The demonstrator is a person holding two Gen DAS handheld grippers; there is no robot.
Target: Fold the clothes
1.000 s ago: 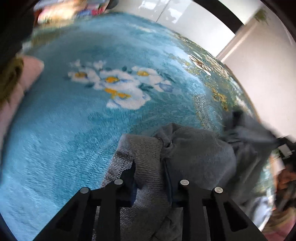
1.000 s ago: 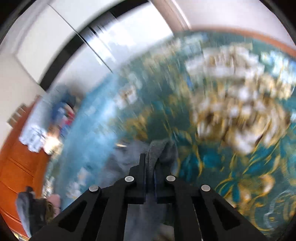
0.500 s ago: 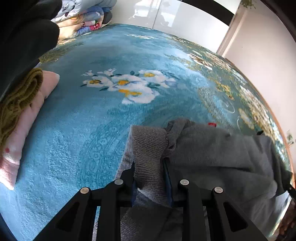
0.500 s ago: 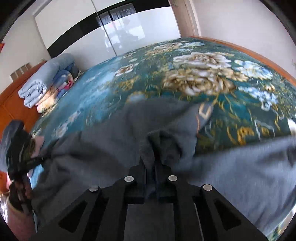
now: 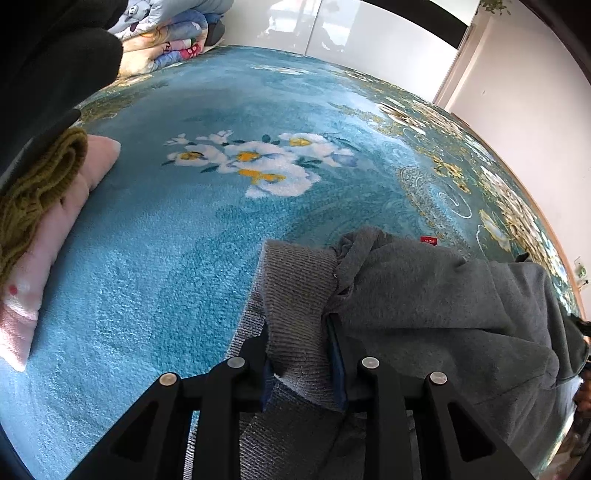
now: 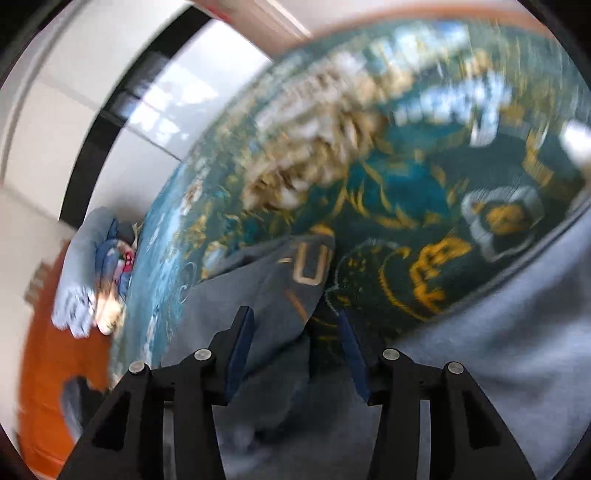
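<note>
A grey sweatshirt lies spread on the blue floral bedspread, its ribbed hem bunched at the left. My left gripper is shut on the ribbed hem of the sweatshirt. In the blurred right wrist view the sweatshirt lies below and ahead of my right gripper, whose jaws stand apart with no cloth pinched between them.
A folded pink garment with an olive knitted one on top lies at the left. Stacked folded quilts sit at the far edge; they also show in the right wrist view. A white wall and glossy wardrobe doors stand beyond.
My right gripper has opened and let go of the sweatshirt, and it is swinging fast, so its view is blurred. My left gripper keeps its hold and has barely moved.
</note>
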